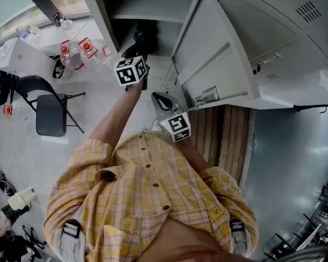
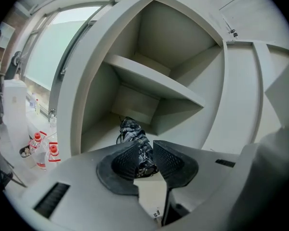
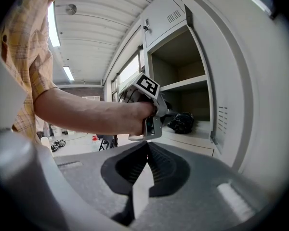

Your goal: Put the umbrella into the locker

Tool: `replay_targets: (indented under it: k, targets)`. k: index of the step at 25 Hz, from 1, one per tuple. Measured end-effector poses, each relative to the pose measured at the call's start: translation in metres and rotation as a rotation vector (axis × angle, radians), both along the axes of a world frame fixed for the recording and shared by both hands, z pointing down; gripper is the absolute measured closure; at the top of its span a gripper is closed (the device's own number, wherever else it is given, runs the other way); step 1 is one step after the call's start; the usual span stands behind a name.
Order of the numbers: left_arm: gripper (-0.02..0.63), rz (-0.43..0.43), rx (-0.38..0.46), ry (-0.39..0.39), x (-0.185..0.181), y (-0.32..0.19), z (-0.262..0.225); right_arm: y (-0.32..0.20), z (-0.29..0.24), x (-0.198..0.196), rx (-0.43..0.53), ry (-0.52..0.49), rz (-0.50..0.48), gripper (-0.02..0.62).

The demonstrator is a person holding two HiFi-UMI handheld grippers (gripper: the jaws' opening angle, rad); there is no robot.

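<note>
A tall pale grey locker (image 2: 86, 105) is seen standing open, its door (image 1: 213, 53) swung out to the right. Its inside is divided by a shelf (image 2: 154, 78) into an upper and a lower compartment. A person (image 1: 147, 201) in a yellow checked shirt is placed near the opening, with the left arm stretched far toward it. Off to the left a black folding chair (image 1: 49, 113) is set on the pale floor, and beyond it some red-capped bottles (image 1: 74, 56) are gathered.

The left gripper (image 2: 145, 150) is held at the mouth of the lower compartment and pointed inward. Its jaws are kept partly apart, released, with the pads pressed on nothing. The right gripper (image 3: 147, 165) is kept nearer the body, to the right of the left one. Its jaws are clenched together, and nothing is held between them.

The umbrella (image 2: 132, 129), dark, folded and patterned, is laid on the floor of the lower compartment, under the shelf. It is seen through the gap of the left jaws, just beyond their tips.
</note>
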State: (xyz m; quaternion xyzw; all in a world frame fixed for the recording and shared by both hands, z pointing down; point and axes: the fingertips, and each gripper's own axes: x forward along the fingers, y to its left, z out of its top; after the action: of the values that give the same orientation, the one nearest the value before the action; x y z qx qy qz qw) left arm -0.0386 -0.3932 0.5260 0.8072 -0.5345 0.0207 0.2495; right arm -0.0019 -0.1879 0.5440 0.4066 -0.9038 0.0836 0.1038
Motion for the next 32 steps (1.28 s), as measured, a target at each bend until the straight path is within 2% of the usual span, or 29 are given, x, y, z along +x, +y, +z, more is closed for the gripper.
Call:
replay_targets:
  k: [14, 26, 32]
  targets:
    - [0.596, 0.056, 0.056, -0.06, -0.007, 0.041, 0.003, 0.006, -0.004, -0.001, 0.006, -0.007, 0.019, 0.598]
    - [0.601, 0.107, 0.103, -0.113, -0.006, 0.068, 0.005, 0.007, -0.006, 0.0, 0.005, -0.01, 0.037, 0.598]
    - [0.601, 0.148, 0.16, -0.165, -0.004, 0.079, -0.001, 0.003, -0.008, 0.002, 0.015, -0.014, 0.059, 0.598]
